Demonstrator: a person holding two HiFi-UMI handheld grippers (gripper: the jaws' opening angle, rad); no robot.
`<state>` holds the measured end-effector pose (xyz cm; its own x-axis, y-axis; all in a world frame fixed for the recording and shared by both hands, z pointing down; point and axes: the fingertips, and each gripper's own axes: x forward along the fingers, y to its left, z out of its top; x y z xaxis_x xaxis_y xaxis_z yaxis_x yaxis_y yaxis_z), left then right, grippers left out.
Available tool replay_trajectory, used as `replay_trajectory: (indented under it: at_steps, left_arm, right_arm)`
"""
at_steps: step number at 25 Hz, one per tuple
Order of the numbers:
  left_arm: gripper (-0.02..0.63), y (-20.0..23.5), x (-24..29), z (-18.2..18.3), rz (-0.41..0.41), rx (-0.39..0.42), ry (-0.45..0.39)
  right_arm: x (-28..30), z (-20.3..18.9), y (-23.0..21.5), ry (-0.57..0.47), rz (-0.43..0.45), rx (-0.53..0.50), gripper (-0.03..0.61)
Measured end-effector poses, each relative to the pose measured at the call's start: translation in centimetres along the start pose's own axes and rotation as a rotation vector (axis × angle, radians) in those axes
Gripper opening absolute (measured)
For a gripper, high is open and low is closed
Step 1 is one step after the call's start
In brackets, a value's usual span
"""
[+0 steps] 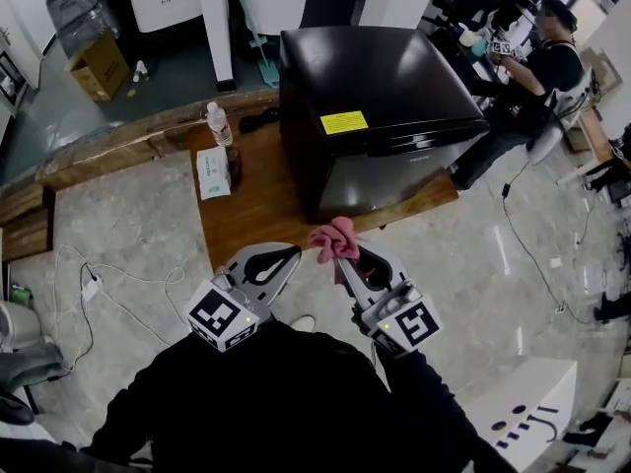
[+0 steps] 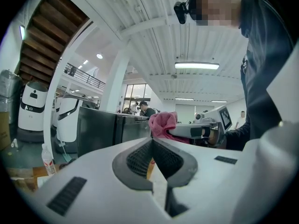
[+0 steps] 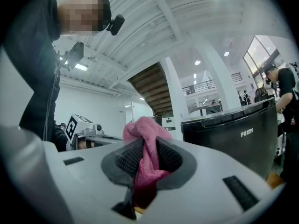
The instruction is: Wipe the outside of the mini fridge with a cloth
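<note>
nearest the person, both grippers hang short of the fridge (image 1: 380, 97), in front of its door and not touching it. the left gripper (image 1: 294, 254) has its jaws pressed together on nothing, out from the fridge's front left corner. the right gripper (image 1: 345, 264) pinches a pink cloth (image 1: 333, 239), bunched into a lump that sticks out past the tips toward the door; the cloth is near the door's lower edge but apart from it. the wipe seems not yet begun. to do it well, i judge the lump should meet the door squarely, so that cloth and not hard tips touches the glossy black skin, with overlapping strokes across door, top and sides. a bunched cloth covers little at a pass. the yellow sticker (image 1: 343, 122) on the fridge's top may catch an edge. farther off, left of the fridge, a bottle (image 1: 218, 123) stands on the table (image 1: 251, 215); jolting the fridge could topple it.
</note>
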<state>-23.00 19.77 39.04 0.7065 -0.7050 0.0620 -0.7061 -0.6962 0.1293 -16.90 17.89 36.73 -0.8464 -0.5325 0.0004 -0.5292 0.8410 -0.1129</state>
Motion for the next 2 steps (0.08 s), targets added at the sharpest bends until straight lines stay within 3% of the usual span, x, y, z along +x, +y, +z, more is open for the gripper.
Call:
replay_trajectory:
  at_steps: [2]
  left_arm:
    - [0.006, -0.53, 0.50, -0.31, 0.001, 0.008, 0.005]
  right_arm:
    - [-0.49, 0.03, -0.47, -0.006, -0.004, 0.008, 0.067]
